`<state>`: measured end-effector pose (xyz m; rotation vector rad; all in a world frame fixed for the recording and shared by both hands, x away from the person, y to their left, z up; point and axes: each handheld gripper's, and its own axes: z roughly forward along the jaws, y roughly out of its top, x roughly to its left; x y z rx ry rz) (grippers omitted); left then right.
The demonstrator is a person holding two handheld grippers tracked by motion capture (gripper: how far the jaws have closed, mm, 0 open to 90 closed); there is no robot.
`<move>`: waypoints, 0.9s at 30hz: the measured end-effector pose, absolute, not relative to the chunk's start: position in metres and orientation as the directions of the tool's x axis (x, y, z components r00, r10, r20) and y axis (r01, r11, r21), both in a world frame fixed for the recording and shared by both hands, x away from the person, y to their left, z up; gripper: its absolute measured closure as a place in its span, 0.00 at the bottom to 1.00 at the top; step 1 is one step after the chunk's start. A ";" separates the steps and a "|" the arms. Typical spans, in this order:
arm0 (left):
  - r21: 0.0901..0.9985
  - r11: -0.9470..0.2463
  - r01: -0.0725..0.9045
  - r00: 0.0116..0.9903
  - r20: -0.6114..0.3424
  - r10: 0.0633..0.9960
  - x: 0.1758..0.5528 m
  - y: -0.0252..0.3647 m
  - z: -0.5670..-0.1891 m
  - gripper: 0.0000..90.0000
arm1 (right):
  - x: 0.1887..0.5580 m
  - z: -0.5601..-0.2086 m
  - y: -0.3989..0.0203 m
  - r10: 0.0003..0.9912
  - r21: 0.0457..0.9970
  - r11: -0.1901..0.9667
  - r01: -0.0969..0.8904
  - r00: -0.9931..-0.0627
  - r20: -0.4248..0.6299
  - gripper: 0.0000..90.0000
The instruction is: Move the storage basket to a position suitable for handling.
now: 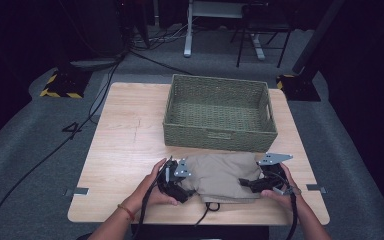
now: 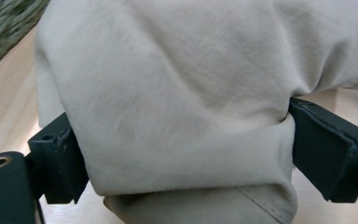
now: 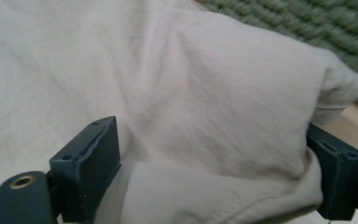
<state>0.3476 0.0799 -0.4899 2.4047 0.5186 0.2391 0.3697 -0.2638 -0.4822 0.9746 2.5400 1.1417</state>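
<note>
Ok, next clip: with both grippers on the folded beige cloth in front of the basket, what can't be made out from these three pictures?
- High view: both hands and grippers cover the side edges of the beige cloth; the jaw contact is hidden.
- High view: the near wall of the basket hides part of its floor.
- Left gripper view: cloth bulges between the jaws and hides the table beneath.
- Right gripper view: the frame cuts off most of the cloth, and the basket behind is blurred.

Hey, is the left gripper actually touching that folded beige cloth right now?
Touching. The left gripper view shows the beige cloth bunched between the left gripper jaws, both pads pressing into it.
</note>
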 end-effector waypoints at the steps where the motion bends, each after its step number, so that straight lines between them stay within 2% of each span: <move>1: 0.629 -0.717 0.301 0.903 0.054 0.427 0.346 0.078 -0.491 0.10 | 0.369 -0.484 -0.263 0.638 0.717 0.493 0.494 -0.765 0.089 0.15; 5: 0.622 -0.720 0.306 0.902 0.052 0.429 0.347 0.074 -0.498 0.00 | 0.366 -0.488 -0.256 0.645 0.712 0.503 0.489 -0.761 0.067 0.10; 10: 0.635 -0.692 0.342 0.899 -0.006 0.439 0.353 0.075 -0.501 0.00 | 0.368 -0.490 -0.258 0.650 0.701 0.515 0.493 -0.758 0.056 0.00; 14: 0.642 -0.679 0.356 0.893 -0.020 0.449 0.356 0.072 -0.503 0.00 | 0.377 -0.498 -0.262 0.644 0.686 0.475 0.552 -0.749 0.156 0.00; 18: 0.646 -0.672 0.362 0.889 -0.023 0.457 0.356 0.067 -0.502 0.01 | 0.377 -0.499 -0.259 0.644 0.690 0.478 0.543 -0.751 0.145 0.01; 22: 0.673 -0.659 0.337 0.899 -0.021 0.438 0.354 0.064 -0.500 0.21 | 0.377 -0.496 -0.257 0.618 0.684 0.501 0.531 -0.772 0.147 0.13; 25: 0.679 -0.656 0.331 0.904 -0.027 0.427 0.353 0.062 -0.499 0.36 | 0.377 -0.494 -0.254 0.594 0.687 0.493 0.534 -0.783 0.182 0.32; 26: 0.679 -0.656 0.331 0.904 -0.027 0.427 0.353 0.062 -0.499 0.41 | 0.377 -0.494 -0.254 0.594 0.687 0.493 0.534 -0.783 0.182 0.32; 27: 0.685 -0.652 0.325 0.907 -0.030 0.420 0.353 0.061 -0.498 0.47 | 0.377 -0.494 -0.254 0.579 0.691 0.482 0.538 -0.788 0.209 0.43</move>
